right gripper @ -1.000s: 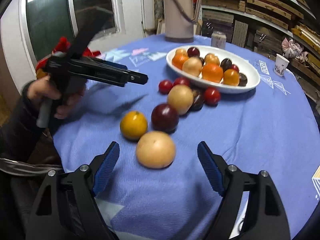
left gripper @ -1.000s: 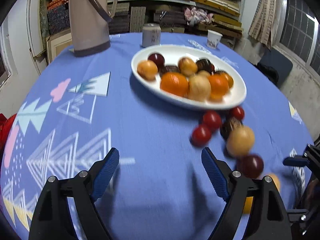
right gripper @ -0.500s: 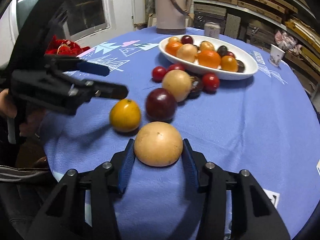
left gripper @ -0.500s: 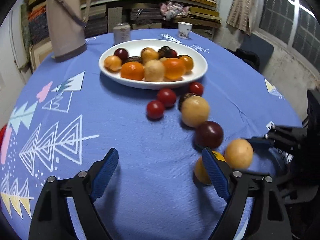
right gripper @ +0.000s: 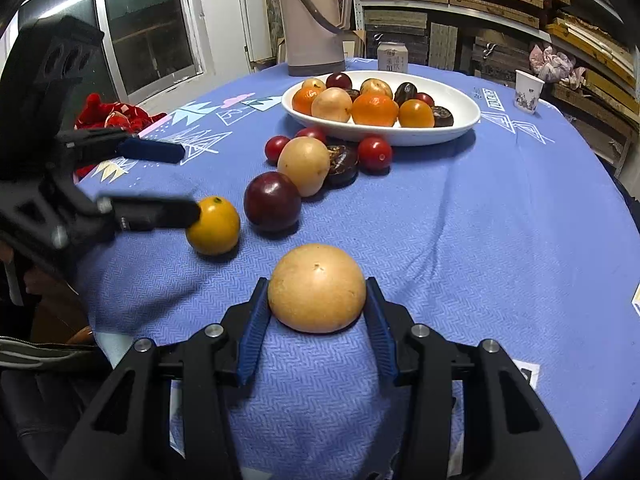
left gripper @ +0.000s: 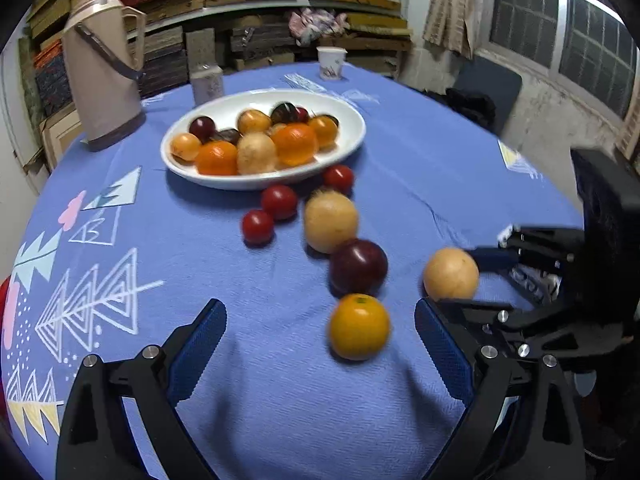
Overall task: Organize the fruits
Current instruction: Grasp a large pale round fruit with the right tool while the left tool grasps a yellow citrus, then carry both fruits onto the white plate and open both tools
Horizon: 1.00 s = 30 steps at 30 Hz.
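A white oval plate [left gripper: 352,136] [right gripper: 460,120] holds several fruits on the blue tablecloth. Loose fruits lie in front of it: red tomatoes [left gripper: 279,201], a tan pear [left gripper: 330,221], a dark plum [left gripper: 358,267] [right gripper: 272,202] and an orange [left gripper: 359,327] [right gripper: 213,225]. My right gripper [right gripper: 317,306] is shut on a tan round fruit [right gripper: 317,287] [left gripper: 451,273] that rests on the cloth. My left gripper [left gripper: 320,344] is open, and the orange lies between its fingers, nearer the right one.
A beige thermos [left gripper: 102,68] [right gripper: 314,16], a small can [left gripper: 206,82] and a paper cup [left gripper: 332,62] stand behind the plate. Shelves of stacked boards line the back wall. The table edge is close on the right in the left wrist view.
My right gripper closed on the tan round fruit. My left gripper swung right and forward, so the orange now lies between its open fingers.
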{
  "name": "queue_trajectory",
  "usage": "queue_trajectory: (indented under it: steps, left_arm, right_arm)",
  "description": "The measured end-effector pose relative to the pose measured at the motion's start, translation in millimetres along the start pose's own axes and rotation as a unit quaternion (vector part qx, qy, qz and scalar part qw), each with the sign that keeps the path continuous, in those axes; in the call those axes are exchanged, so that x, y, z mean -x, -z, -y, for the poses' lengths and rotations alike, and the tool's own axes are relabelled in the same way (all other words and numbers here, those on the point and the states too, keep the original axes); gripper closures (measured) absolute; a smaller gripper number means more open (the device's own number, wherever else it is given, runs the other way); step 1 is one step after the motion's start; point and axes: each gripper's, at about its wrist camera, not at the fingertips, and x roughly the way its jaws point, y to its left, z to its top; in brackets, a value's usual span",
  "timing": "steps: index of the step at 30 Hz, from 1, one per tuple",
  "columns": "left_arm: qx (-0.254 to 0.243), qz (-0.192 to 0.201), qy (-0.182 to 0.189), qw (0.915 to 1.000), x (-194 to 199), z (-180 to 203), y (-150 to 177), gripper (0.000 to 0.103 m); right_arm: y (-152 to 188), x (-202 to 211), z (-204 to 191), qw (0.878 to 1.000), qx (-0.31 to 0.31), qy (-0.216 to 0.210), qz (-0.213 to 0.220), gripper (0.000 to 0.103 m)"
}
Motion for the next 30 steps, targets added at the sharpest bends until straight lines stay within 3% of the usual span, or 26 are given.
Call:
queue_trajectory:
  steps: [5, 8, 11, 12, 13, 20, 30]
  left_arm:
    - [-0.005, -0.016, 0.001, 0.9999, -16.7, 5.4, 2.1, 0.011]
    - [-0.003, -0.028, -0.003, 0.9996, -25.4, 3.9, 3.1, 0.031]
    - [0.007, -0.028, 0.01, 0.9995, -27.0, 0.7, 5.3, 0.05]
    - [0.007, -0.026, 0.02, 0.9994, -25.8, 1.4, 5.4, 0.062]
    - [0.006, -0.026, 0.028, 0.9992, -24.9, 2.7, 5.6, 0.066]
    - [0.017, -0.028, 0.033, 0.9989, -22.8, 1.1, 6.2, 0.066]
    - [0.027, 0.006, -0.01, 0.9996, 2.3, -26.1, -17.2, 0.066]
  right_arm:
    - [0.3, 0.2, -0.7, 1.0, 0.0, 0.0, 0.001, 0.057]
    - [0.7, 0.1, -1.0, 1.0, 0.001, 0.001, 0.001, 0.057]
    - [0.5, 0.3, -1.0, 1.0, 0.001, 0.001, 0.002, 0.057]
    - [0.5, 0.3, -1.1, 1.0, 0.001, 0.001, 0.001, 0.057]
    - [0.6, 0.3, -1.2, 1.0, 0.002, 0.002, 0.001, 0.057]
    - [-0.2, 0.3, -1.2, 1.0, 0.002, 0.007, 0.0, 0.057]
    - [-13.3, 23.4, 15.3, 0.999, -0.006, 0.034, 0.023, 0.057]
